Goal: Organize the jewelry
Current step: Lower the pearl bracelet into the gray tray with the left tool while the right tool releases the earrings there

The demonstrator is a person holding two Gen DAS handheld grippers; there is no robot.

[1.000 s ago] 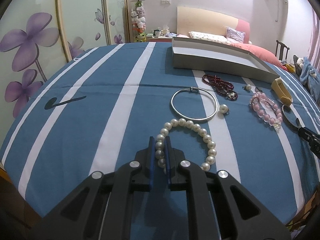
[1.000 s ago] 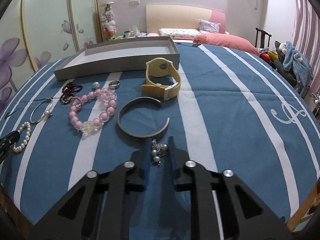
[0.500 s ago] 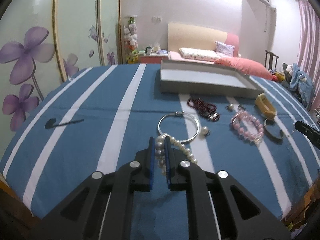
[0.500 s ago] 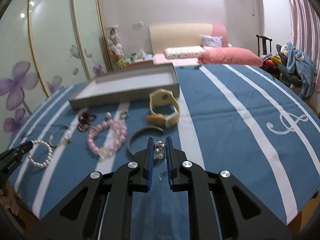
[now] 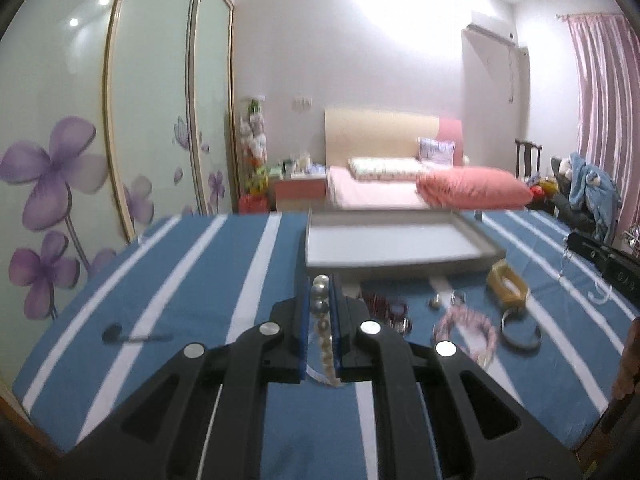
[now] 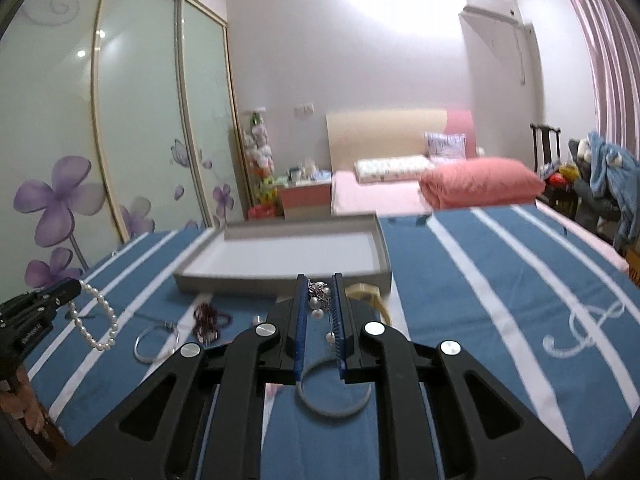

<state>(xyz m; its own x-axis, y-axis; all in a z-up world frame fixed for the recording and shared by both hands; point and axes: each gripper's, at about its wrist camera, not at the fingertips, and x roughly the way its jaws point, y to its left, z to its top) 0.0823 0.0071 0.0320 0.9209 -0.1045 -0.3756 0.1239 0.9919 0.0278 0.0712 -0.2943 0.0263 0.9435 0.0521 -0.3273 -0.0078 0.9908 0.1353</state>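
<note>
Blue striped cloth [image 5: 248, 280] covers the work surface, with a bedroom behind it; I note motion blur in both views, so small details are uncertain.

At far left, my left gripper [image 5: 320, 312] has its jaws pressed onto a pearl bracelet [image 5: 322, 320], pinching only a few beads, with the rest of the loop hanging free below the fingers, as the right view confirms [image 6: 94, 320]. Risk: a swinging loop could slip from so narrow a bite, or snag the rim of the grey tray [image 5: 400, 266] on the way in.

On the cloth just right of this gripper lie a dark red bead string [image 5: 386, 304], a pink bead bracelet [image 5: 466, 328], a metal cuff [image 5: 520, 332] and a yellow watch [image 5: 506, 286], none yet in the tray. A thin silver bangle [image 6: 156, 340] lies near the red string. Risk: a low carry could drag any of these.

My right gripper [image 6: 320, 312] has its jaws closed on a small cluster of pearl earrings [image 6: 318, 300], one drop dangling lower. Risk: I judge this the weaker hold; the loose drop could work free over the cloth before it reaches the tray, which stands just ahead of both grippers and appears empty.
</note>
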